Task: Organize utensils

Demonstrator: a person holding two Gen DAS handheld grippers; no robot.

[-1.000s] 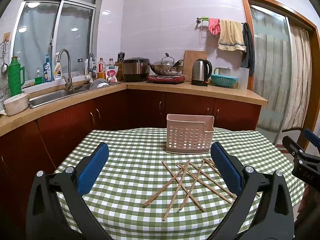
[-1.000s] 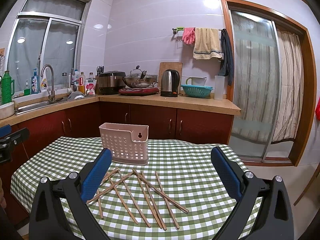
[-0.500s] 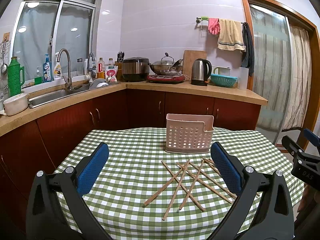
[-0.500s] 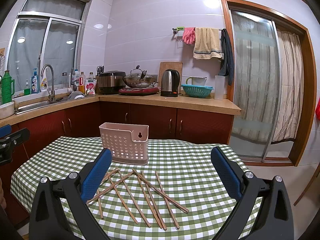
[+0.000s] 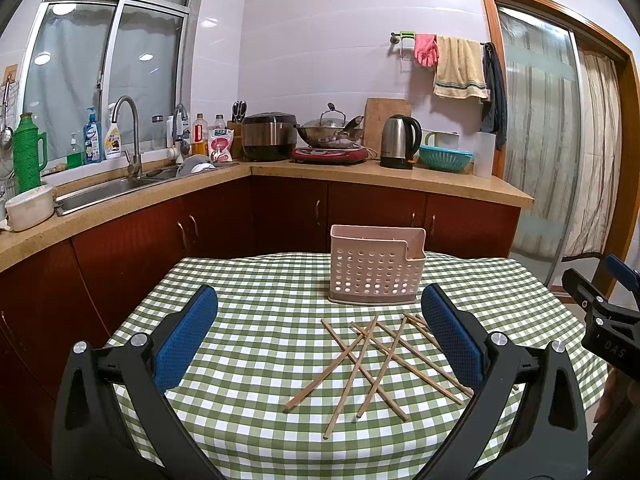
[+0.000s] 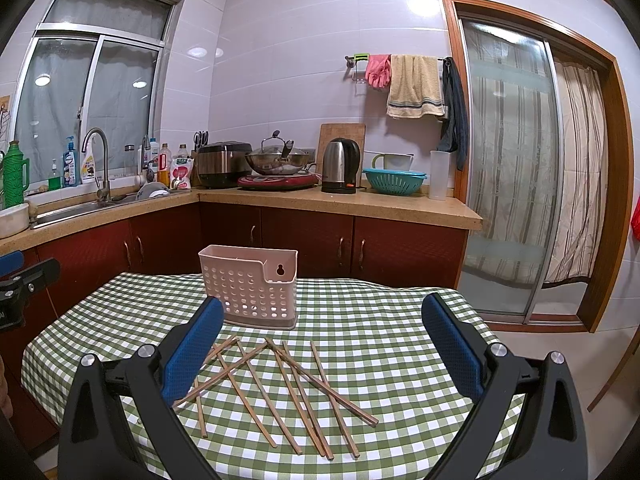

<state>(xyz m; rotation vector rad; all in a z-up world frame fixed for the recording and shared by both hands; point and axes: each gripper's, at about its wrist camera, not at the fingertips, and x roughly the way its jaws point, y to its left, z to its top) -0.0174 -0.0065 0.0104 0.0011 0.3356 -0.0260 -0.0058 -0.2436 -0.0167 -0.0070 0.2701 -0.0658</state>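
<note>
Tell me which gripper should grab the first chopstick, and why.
Probably the right gripper: the scattered chopsticks lie spread between its open fingers. For the left gripper they sit off toward its right finger. The holder stands just behind the pile in both views. Neither gripper holds anything.

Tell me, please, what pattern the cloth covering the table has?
The tablecloth is a green-and-white gingham check, clearest in the right wrist view.

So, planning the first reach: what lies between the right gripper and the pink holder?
In the right wrist view, scattered wooden chopsticks lie on the checked cloth between the right gripper and the pink perforated holder.
</note>
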